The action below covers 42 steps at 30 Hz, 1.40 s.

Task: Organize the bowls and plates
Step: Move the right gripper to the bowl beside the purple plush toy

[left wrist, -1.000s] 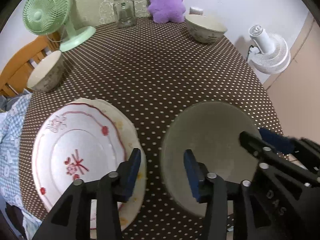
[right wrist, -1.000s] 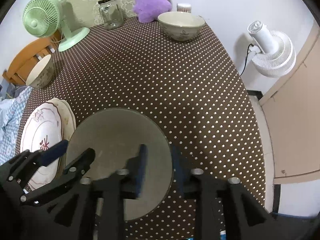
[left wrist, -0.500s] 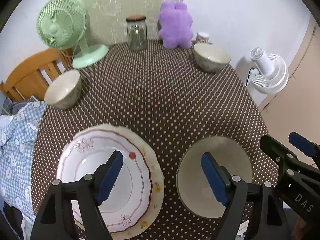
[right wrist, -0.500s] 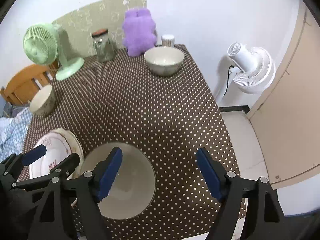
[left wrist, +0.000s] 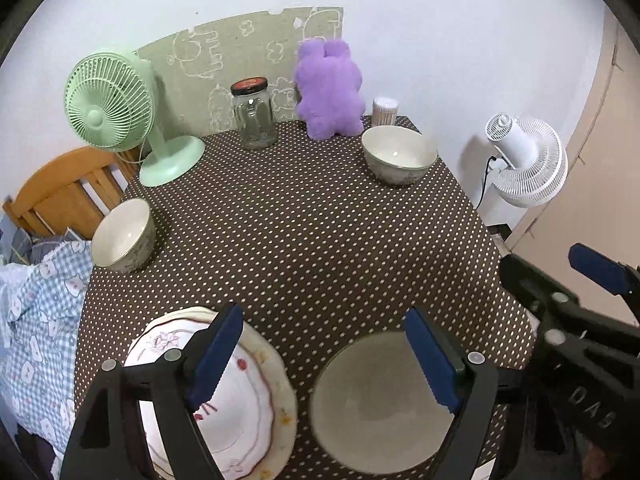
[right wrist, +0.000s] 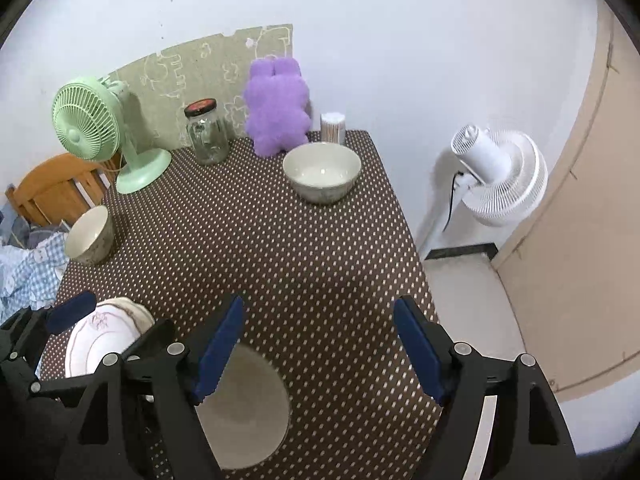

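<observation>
On the near edge of the dotted tabletop point(left wrist: 320, 240) a plain bowl point(left wrist: 376, 404) sits just beside stacked plates point(left wrist: 248, 400). Both the left gripper point(left wrist: 322, 354) and right gripper point(right wrist: 318, 346) hover with fingers spread, empty. Glazed ceramic looks heavy, slick, breakable; I'd pinch its rim.

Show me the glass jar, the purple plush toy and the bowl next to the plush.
glass jar point(left wrist: 254, 120), left wrist view, on its clear body.
purple plush toy point(left wrist: 330, 92), left wrist view, mid torso.
bowl point(right wrist: 322, 171), right wrist view, inner wall.
</observation>
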Each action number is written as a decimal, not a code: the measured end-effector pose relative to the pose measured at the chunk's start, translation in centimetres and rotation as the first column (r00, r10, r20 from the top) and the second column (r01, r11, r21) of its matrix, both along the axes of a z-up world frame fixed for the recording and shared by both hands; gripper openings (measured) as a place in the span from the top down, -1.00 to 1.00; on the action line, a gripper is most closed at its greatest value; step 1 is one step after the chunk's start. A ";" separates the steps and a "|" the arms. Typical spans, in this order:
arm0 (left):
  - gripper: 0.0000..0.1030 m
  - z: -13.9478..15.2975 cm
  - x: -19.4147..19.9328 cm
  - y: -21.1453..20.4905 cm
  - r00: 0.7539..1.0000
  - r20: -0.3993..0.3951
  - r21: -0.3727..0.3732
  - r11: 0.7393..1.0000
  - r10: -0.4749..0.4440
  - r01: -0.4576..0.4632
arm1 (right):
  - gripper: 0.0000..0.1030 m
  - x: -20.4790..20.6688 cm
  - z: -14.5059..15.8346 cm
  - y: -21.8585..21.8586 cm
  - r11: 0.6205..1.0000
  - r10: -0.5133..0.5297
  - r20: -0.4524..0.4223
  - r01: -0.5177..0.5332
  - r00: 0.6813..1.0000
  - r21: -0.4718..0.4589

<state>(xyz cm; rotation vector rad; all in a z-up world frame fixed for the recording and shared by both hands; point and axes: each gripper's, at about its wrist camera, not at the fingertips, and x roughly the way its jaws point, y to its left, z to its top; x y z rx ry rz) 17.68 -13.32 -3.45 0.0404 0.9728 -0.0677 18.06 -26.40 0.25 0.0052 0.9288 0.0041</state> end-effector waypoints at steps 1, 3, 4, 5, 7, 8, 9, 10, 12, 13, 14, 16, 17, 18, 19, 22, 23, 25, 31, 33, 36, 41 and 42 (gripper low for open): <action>-0.65 0.1 0.3 -0.3 1.000 0.000 -0.008 1.000 0.002 -0.002 | -0.55 0.4 0.1 -0.3 1.000 0.003 0.000 -0.003 1.000 0.010; -0.65 0.4 1.0 -0.9 1.000 0.007 -0.019 1.000 0.006 -0.006 | -0.55 1.4 0.3 -1.1 1.000 0.006 0.004 -0.006 1.000 0.025; -0.65 0.5 1.5 -1.2 1.000 0.009 -0.015 1.000 0.011 -0.011 | -0.55 1.8 0.4 -1.4 1.000 0.006 0.005 -0.006 1.000 0.027; -0.65 0.5 1.9 -1.5 1.000 0.009 -0.012 1.000 0.015 -0.015 | -0.55 2.4 0.4 -1.8 0.999 0.006 0.003 -0.006 1.000 0.033; -0.65 0.6 2.9 -2.1 1.000 0.015 -0.013 1.000 0.026 -0.025 | -0.55 3.4 0.4 -2.5 0.999 0.012 -0.003 -0.012 1.000 0.045; -0.65 0.6 3.3 -2.4 0.999 0.016 -0.013 0.999 0.030 -0.030 | -0.55 4.3 0.3 -2.9 0.998 0.016 -0.009 -0.015 1.000 0.053; -0.65 0.6 3.8 -2.7 0.999 0.017 -0.013 0.999 0.036 -0.036 | -0.55 4.7 0.3 -3.2 0.998 0.018 -0.013 -0.017 1.000 0.057; -0.65 0.7 4.5 -3.0 0.999 0.019 -0.012 0.999 0.043 -0.043 | -0.55 5.5 0.2 -3.7 0.998 0.019 -0.020 -0.017 1.000 0.068; -0.65 0.7 5.6 -3.6 0.998 0.024 -0.013 0.998 0.057 -0.056 | -0.55 6.6 0.0 -4.3 0.996 0.026 -0.024 -0.023 0.999 0.088; -0.65 0.8 6.0 -3.8 0.998 0.026 -0.012 0.998 0.063 -0.063 | -0.55 7.3 -0.1 -4.6 0.995 0.032 -0.024 -0.029 0.999 0.095; -0.65 0.7 6.7 -4.1 0.997 0.029 -0.007 0.997 0.071 -0.071 | -0.55 8.1 -0.1 -4.8 0.995 0.040 -0.023 -0.037 0.999 0.094; -0.65 0.7 7.7 -4.6 0.996 0.034 0.000 0.997 0.081 -0.081 | -0.55 9.4 -0.3 -5.2 0.995 0.056 -0.023 -0.054 0.998 0.086; -0.65 0.6 8.2 -4.8 0.996 0.034 0.000 0.996 0.086 -0.086 | -0.55 10.3 -0.4 -5.4 0.994 0.069 -0.023 -0.067 0.997 0.089; -0.65 0.5 8.8 -5.0 0.995 0.034 0.000 0.996 0.094 -0.094 | -0.55 10.8 -0.4 -5.6 0.993 0.073 -0.024 -0.071 0.997 0.091; -0.65 0.5 9.2 -5.1 0.994 0.036 0.000 0.995 0.099 -0.099 | -0.55 11.5 -0.5 -5.7 0.993 0.077 -0.025 -0.074 0.997 0.091; -0.65 0.2 10.7 -5.6 0.992 0.043 0.006 0.993 0.115 -0.115 | -0.55 13.3 -0.8 -6.2 0.992 0.089 -0.020 -0.087 0.996 0.089; -0.64 0.1 11.2 -5.7 0.992 0.044 0.007 0.993 0.119 -0.120 | -0.55 14.0 -1.0 -6.4 0.992 0.095 -0.019 -0.093 0.995 0.088; -0.64 -0.2 12.3 -6.0 0.990 0.044 0.006 0.991 0.131 -0.131 | -0.55 15.1 -1.4 -6.7 0.991 0.103 -0.019 -0.101 0.994 0.088; -0.63 -1.1 15.0 -6.3 0.985 0.039 -0.002 0.986 0.167 -0.167 | -0.55 18.6 -2.4 -7.2 0.989 0.123 -0.017 -0.121 0.992 0.080; -0.62 -1.3 16.1 -6.4 0.984 0.037 -0.001 0.985 0.175 -0.175 | -0.55 19.8 -2.8 -7.4 0.989 0.125 -0.017 -0.123 0.992 0.084; -0.56 -1.8 17.7 -6.6 0.983 0.036 -0.002 0.984 0.181 -0.181 | -0.55 21.5 -3.4 -7.6 0.989 0.123 -0.017 -0.121 0.992 0.085; -0.50 -2.8 20.3 -7.1 0.983 0.027 0.003 0.984 0.180 -0.180 | -0.52 24.3 -4.8 -7.9 0.989 0.117 -0.022 -0.114 0.993 0.088; -0.46 -3.1 20.9 -7.3 0.983 0.025 0.005 0.984 0.181 -0.181 | -0.49 24.6 -5.1 -8.0 0.990 0.116 -0.023 -0.113 0.993 0.089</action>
